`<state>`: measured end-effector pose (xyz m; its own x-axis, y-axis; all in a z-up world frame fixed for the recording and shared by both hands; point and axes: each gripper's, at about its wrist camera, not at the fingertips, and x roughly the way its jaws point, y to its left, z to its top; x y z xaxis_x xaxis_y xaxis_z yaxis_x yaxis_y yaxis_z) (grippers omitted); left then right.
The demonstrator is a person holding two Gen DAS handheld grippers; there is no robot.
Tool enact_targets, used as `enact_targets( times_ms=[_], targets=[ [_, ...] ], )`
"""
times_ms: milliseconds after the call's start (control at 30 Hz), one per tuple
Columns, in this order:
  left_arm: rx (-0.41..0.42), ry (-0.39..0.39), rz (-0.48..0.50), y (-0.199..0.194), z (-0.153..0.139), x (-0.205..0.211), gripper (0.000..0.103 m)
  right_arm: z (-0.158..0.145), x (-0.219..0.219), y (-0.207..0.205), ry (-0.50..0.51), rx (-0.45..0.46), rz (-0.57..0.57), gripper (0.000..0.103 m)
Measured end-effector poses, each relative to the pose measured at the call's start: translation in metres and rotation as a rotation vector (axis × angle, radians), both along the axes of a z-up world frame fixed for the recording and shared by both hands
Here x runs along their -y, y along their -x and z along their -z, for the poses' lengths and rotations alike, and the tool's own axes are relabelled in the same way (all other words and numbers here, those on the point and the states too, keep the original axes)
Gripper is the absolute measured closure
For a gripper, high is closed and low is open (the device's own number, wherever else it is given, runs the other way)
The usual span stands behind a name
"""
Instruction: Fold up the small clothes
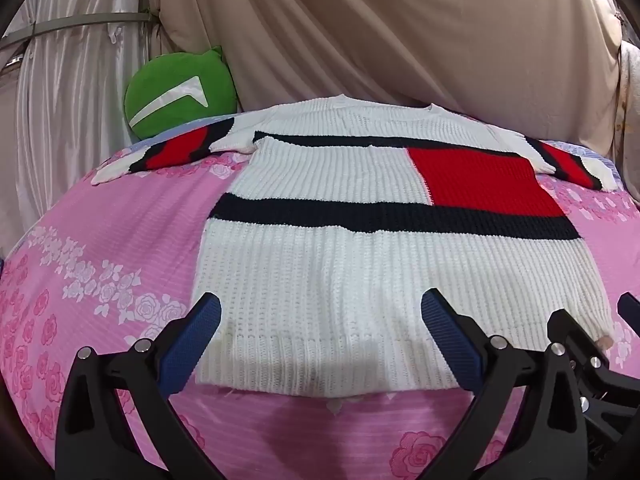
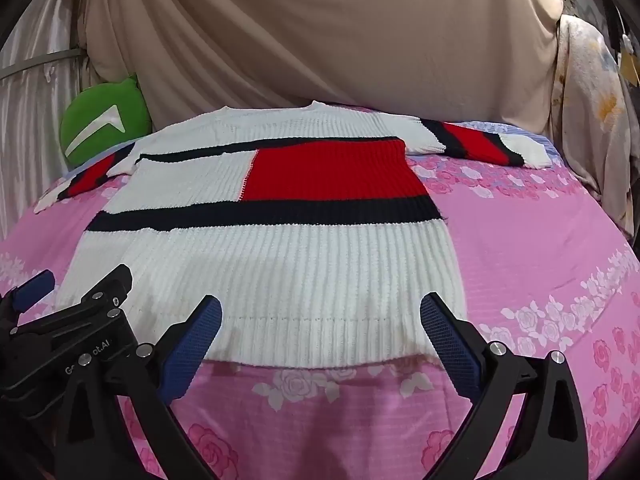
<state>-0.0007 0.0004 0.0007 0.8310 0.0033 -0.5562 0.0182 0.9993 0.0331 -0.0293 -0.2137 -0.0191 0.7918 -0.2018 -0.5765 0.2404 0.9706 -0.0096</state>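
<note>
At the far left, a green round cushion (image 1: 180, 94) with a white chevron mark is seen resting against pale curtains (image 1: 76, 92), at the rear edge of a pink rose-print bedsheet (image 1: 100, 240). A white ribbed knit sweater (image 1: 340, 272) with black bands and a red block is laid flat on the sheet, hem nearest the cameras, neckline farthest. Its left sleeve (image 1: 168, 154), striped red and black, is spread outward toward the cushion; its right sleeve (image 2: 476, 142) is spread outward at the opposite side. The left gripper (image 1: 320, 344) is held wide open, its blue-padded fingers (image 1: 192, 348) spanning the left portion of the hem; nothing is clamped between them. The right gripper (image 2: 320, 340) is likewise held wide open, poised over the right portion of the hem with nothing gripped. Whether the pads are touching the knit cannot be determined. The two grippers are positioned just beside each other. Beige draped fabric (image 2: 320, 40) is noted behind, and a floral cloth (image 2: 592, 100) hangs at the far right.
</note>
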Motion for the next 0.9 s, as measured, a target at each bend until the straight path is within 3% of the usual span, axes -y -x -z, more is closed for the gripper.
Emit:
enact_targets(
  times_ms=[900],
  targets=[
    [0.012,-0.027,0.003,0.0033,0.0014,0.0025,0.005,0.0008,0.0011,0.0058,-0.005,0.0,0.014,0.005]
  ],
)
